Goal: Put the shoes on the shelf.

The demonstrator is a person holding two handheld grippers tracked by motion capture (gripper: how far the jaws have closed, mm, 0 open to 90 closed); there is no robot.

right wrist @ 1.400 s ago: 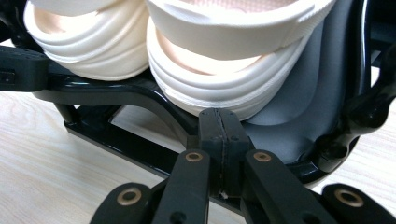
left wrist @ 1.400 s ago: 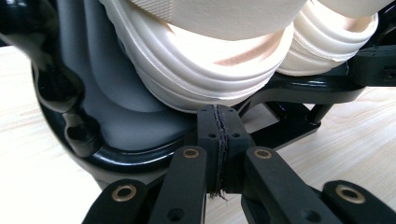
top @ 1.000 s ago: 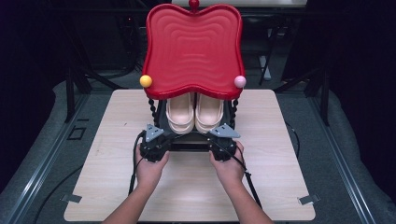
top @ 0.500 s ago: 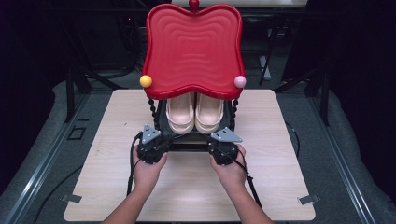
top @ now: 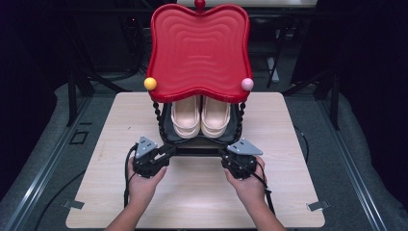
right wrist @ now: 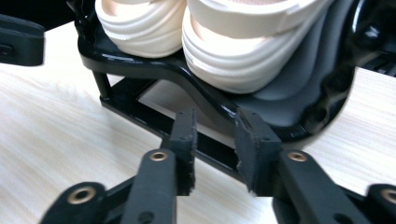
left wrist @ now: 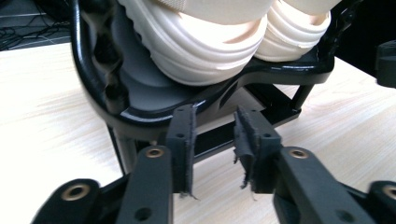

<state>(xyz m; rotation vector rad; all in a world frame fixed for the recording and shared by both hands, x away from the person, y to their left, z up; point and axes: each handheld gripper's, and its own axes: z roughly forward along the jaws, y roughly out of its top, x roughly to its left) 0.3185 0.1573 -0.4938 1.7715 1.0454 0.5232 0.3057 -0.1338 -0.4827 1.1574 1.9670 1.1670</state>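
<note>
A two-tier shoe rack stands at the back middle of the table, with a red wavy top tray [top: 199, 48] and a black lower tray [top: 166, 132]. A pair of cream sandals [top: 199, 118] sits on the lower tray. My left gripper [top: 166, 150] is at the tray's front left corner and my right gripper [top: 225, 156] at its front right. Both have just been opening and now stand open with nothing between the pads. In the left gripper view the gripper [left wrist: 214, 121] faces the black rim [left wrist: 140, 109] below the sandals [left wrist: 196, 42]. In the right gripper view the gripper [right wrist: 217, 123] faces the rim [right wrist: 289, 107] likewise.
The light wooden table [top: 288, 183] has bare room in front of and beside the rack. Yellow [top: 150, 83] and pink [top: 247, 84] knobs top the rack's front posts. Dark floor and metal stands surround the table.
Both grippers have opened and let go of the lower tray's front rim. The hands have drawn back a little towards me and slightly apart. The rack has not shifted.
</note>
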